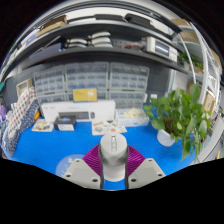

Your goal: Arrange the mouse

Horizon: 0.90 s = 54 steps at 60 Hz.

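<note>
One white mouse (114, 157) sits lengthwise between the fingers of the gripper (114, 172), its smooth, rounded plastic shell pressed by the ribbed purple pads (93, 160) on both sides — a grip along its narrow flanks that seems chosen to keep it straight for placing. It hangs over the near edge of the blue desk (60, 145) — beyond, toward the far edge, stand a boxy white sewing machine (64, 111) and a leafy green plant (180, 115) in a white pot.

White mouse (114, 154) clamped in claw (114, 172), above blue table (50, 146), potted plant (180, 118) beyond
</note>
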Each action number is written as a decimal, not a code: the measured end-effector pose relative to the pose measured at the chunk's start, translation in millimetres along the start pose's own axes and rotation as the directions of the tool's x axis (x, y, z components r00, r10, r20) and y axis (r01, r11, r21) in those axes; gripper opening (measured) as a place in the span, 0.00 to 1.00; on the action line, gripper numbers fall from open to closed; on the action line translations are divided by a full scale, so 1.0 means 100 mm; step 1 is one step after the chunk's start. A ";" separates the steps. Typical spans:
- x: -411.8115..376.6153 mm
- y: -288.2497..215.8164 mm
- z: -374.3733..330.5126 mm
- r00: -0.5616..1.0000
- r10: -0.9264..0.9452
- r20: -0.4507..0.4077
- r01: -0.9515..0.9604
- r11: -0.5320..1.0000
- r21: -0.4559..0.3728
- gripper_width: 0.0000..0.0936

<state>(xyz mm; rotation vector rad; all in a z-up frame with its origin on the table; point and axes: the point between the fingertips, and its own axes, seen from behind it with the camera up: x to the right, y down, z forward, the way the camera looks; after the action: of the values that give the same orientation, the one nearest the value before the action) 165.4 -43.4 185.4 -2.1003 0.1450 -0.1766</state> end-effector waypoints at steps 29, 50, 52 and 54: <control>-1.46 1.11 0.58 0.994 -0.019 0.112 0.040 0.981 -0.190 0.34; -1.48 1.66 0.81 0.992 -0.025 0.128 0.055 0.970 -0.236 0.44; -1.48 1.66 0.80 0.992 -0.025 0.127 0.054 0.970 -0.236 0.39; -1.48 1.66 0.80 0.991 -0.028 0.127 0.057 0.970 -0.234 0.40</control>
<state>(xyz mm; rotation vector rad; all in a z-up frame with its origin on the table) 29.7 -34.4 -7.7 -2.3476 0.0485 -0.0565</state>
